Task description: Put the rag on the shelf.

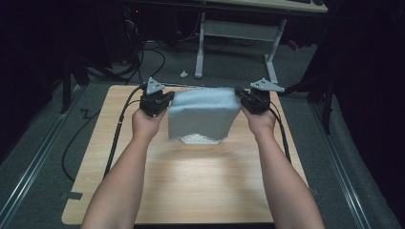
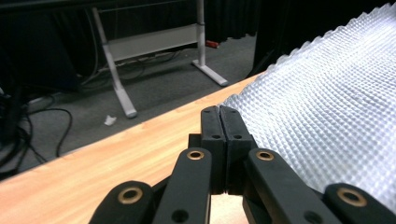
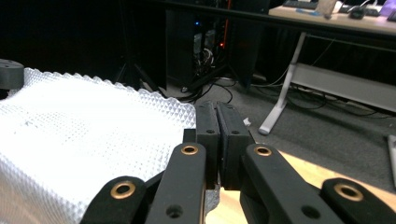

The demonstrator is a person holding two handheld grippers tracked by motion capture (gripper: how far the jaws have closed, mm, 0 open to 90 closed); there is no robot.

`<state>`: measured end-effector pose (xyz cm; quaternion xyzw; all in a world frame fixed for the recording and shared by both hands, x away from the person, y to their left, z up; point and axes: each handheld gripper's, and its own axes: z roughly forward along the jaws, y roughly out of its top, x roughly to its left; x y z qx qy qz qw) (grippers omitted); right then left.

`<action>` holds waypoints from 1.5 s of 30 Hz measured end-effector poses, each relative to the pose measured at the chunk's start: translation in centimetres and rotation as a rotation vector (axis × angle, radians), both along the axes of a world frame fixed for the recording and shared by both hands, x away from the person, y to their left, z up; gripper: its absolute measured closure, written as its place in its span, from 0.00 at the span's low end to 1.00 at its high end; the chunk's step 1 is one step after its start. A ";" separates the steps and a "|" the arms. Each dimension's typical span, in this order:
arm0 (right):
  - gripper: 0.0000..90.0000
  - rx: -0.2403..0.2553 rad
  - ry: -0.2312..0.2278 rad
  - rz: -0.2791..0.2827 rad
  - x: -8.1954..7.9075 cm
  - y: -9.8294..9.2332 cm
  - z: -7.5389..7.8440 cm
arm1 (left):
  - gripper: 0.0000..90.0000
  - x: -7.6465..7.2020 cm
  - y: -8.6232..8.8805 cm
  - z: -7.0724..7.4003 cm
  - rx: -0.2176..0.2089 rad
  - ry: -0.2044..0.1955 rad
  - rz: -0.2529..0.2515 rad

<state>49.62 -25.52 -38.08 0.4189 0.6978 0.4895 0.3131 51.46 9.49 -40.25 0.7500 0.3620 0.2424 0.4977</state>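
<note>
High view: both forearms outstretched, each hand-held gripper (image 1: 168,101) (image 1: 239,98) clamped on towel (image 1: 203,114) corners.

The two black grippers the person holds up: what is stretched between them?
In the high view, a pale grey waffle-textured cloth spans from the left gripper to the right gripper, each shut on a top corner, above the wooden table.
</note>
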 end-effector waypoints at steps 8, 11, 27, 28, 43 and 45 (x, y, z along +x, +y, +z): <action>0.99 -0.007 0.026 0.022 -0.2 0.0 -2.1 | 0.99 -0.4 0.2 -2.3 -0.002 0.042 -0.018; 0.99 -0.002 0.033 0.024 -0.4 -0.1 -2.8 | 0.99 -0.8 0.2 -3.3 -0.015 0.059 -0.036; 0.99 0.041 0.064 0.048 -1.6 0.2 -5.6 | 0.99 -2.4 0.4 -5.9 -0.047 0.098 -0.096; 0.99 0.043 0.061 0.047 -1.6 0.2 -5.7 | 0.99 -2.4 0.4 -6.0 -0.044 0.106 -0.099; 0.99 0.046 0.116 0.035 -1.8 1.0 -8.4 | 0.99 -2.6 0.4 -7.4 -0.039 0.146 -0.095; 0.99 0.049 0.129 0.022 -1.8 1.0 -8.7 | 0.99 -2.6 0.4 -7.6 -0.039 0.153 -0.094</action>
